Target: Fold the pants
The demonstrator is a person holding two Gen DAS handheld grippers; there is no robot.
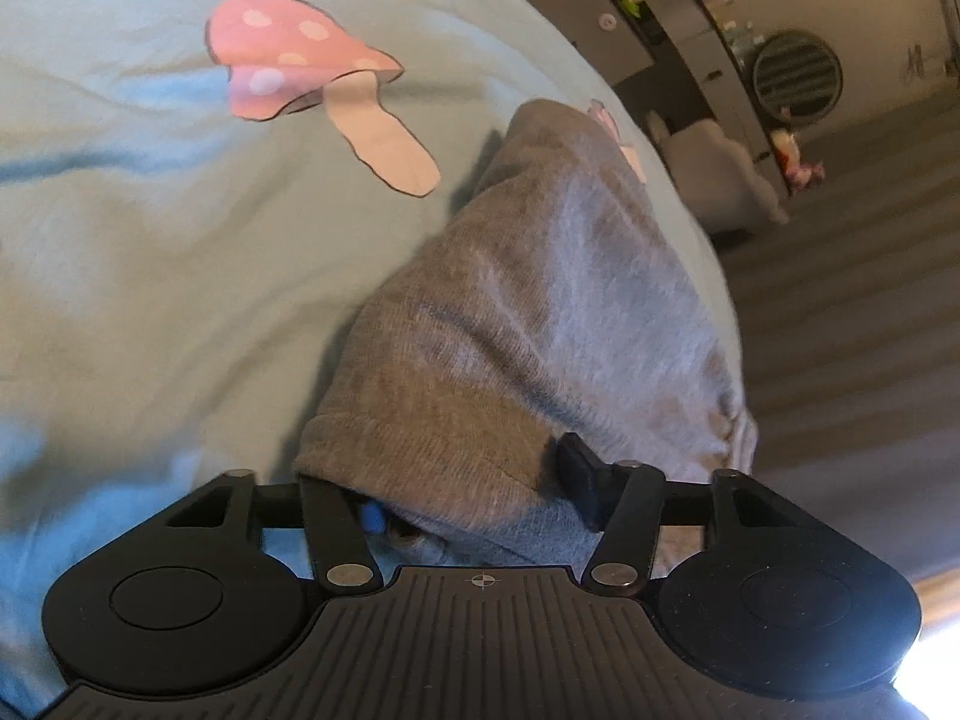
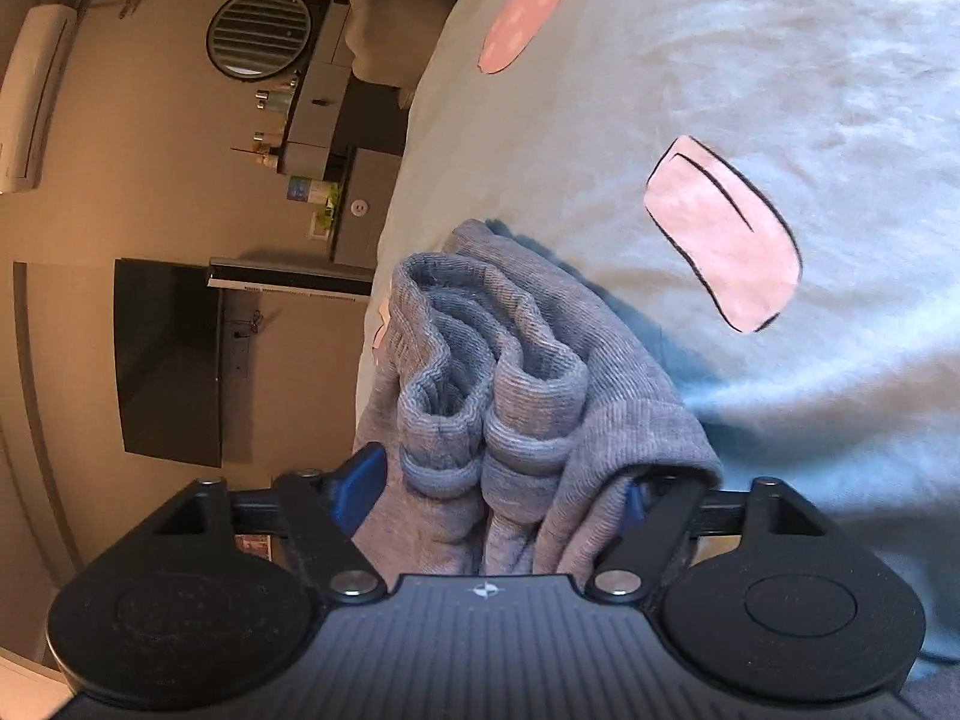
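Observation:
Grey knit pants (image 1: 540, 312) lie bunched near the edge of a light blue bed cover (image 1: 150, 270). My left gripper (image 1: 474, 498) has its jaws around a folded edge of the pants, fabric draped over both fingers. In the right wrist view the pants (image 2: 510, 396) show stacked ribbed cuffs between the fingers. My right gripper (image 2: 498, 498) holds that bundle, cloth covering the right finger; the blue pad of the left finger (image 2: 357, 489) shows beside the cloth.
The bed cover (image 2: 780, 90) has pink mushroom prints (image 1: 312, 78). Beyond the bed edge are carpeted floor (image 1: 852, 330), grey cabinets (image 2: 324, 102), a round vent (image 2: 259, 30) and a dark TV (image 2: 168, 360).

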